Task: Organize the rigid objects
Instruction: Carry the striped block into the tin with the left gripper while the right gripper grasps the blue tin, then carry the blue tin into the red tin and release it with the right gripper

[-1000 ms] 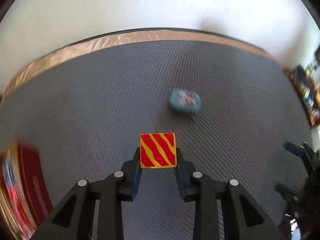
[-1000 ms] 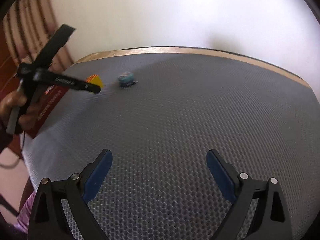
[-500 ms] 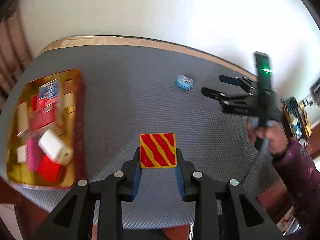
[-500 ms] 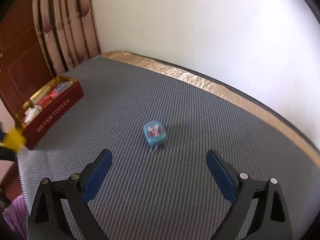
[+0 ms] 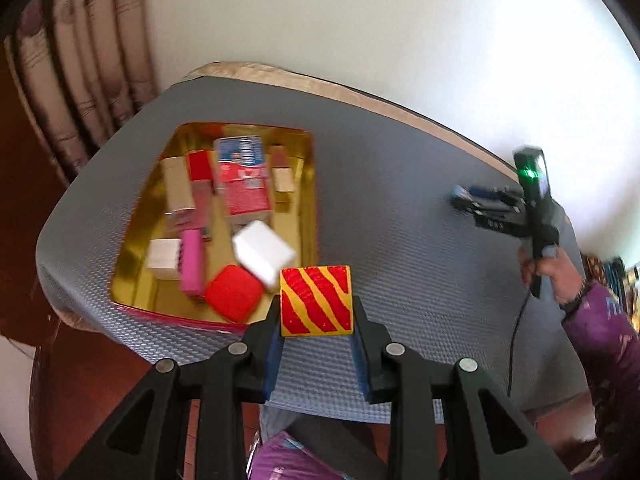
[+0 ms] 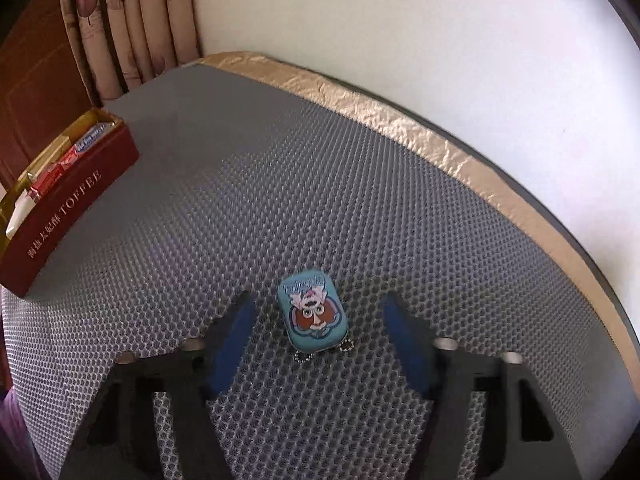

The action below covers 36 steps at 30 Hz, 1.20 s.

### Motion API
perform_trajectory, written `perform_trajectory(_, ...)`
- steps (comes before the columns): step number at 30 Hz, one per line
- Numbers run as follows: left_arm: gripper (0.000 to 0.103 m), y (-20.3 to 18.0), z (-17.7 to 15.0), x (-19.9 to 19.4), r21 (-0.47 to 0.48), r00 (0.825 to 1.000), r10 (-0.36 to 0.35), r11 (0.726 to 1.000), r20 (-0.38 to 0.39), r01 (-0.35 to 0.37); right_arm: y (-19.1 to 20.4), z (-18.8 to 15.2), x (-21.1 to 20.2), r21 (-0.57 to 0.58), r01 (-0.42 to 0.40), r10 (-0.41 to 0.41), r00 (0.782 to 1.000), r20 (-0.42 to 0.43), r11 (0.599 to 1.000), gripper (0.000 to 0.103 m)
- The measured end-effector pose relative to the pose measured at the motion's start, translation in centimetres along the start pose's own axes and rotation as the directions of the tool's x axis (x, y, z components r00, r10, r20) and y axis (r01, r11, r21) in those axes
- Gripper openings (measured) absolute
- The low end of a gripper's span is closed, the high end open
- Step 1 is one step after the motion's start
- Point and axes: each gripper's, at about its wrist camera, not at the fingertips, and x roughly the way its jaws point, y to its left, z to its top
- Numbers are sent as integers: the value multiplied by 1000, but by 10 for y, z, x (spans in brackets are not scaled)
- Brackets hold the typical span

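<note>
My left gripper is shut on a yellow block with red stripes, held in the air just right of the gold-lined toffee tin. The tin holds several blocks and boxes, among them a red cube and a white block. My right gripper is open, low over the mat, its fingers on either side of a small blue cartoon tin without touching it. The right gripper also shows in the left wrist view. The toffee tin's red side wall shows in the right wrist view at the far left.
A grey honeycomb mat covers the table, with a gold foil strip along its far edge by the white wall. Curtains hang at the back left. The table's near edge and wooden floor lie below my left gripper.
My left gripper has swung left with the striped block, bringing the toffee tin under it. My right gripper has come down around the blue tin and its fingers have narrowed.
</note>
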Motion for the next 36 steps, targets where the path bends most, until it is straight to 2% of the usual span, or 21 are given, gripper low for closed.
perform_trajectory(1, 30, 2, 0, -2, -9, 1000, 0, 1000, 4, 0, 1, -2, 1, 1, 9, -9, 1000, -9, 1000, 29)
perform_trajectory(4, 30, 15, 13, 0, -25, 999, 34, 999, 40, -33, 1, -9, -6, 35, -8, 8, 1000, -3, 999, 29)
perform_trajectory(8, 30, 34, 35, 5, -48, 996, 65, 997, 53, -63, 0, -18, -30, 116, -57, 51, 997, 53, 992, 29)
perform_trajectory(14, 30, 58, 84, 47, -9, 984, 165, 986, 62, -164, 13, -33, -72, 183, -139, 114, 984, 140, 973, 29)
perform_trajectory(19, 30, 72, 111, 79, 11, 983, 183, 983, 19, -183, 28, -47, -91, 235, -202, 162, 970, 180, 951, 29)
perform_trajectory(21, 30, 73, 119, 90, 32, 974, 228, 973, 20, -228, 31, -49, -93, 247, -225, 182, 966, 185, 943, 29)
perform_trajectory(23, 30, 76, 127, 99, 50, 970, 241, 969, 20, -242, 35, -51, -94, 251, -230, 185, 964, 188, 940, 29)
perform_trajectory(28, 31, 83, 139, 111, 71, 966, 260, 963, 1, -260, 46, -54, -99, 255, -252, 209, 960, 184, 934, 29)
perform_trajectory(31, 37, 88, 142, 118, 70, 957, 291, 955, -20, -289, 56, -53, -100, 240, -260, 220, 958, 182, 935, 29)
perform_trajectory(36, 38, 89, 137, 107, 37, 951, 309, 950, 6, -309, 67, -45, -101, 229, -286, 244, 950, 193, 930, 29)
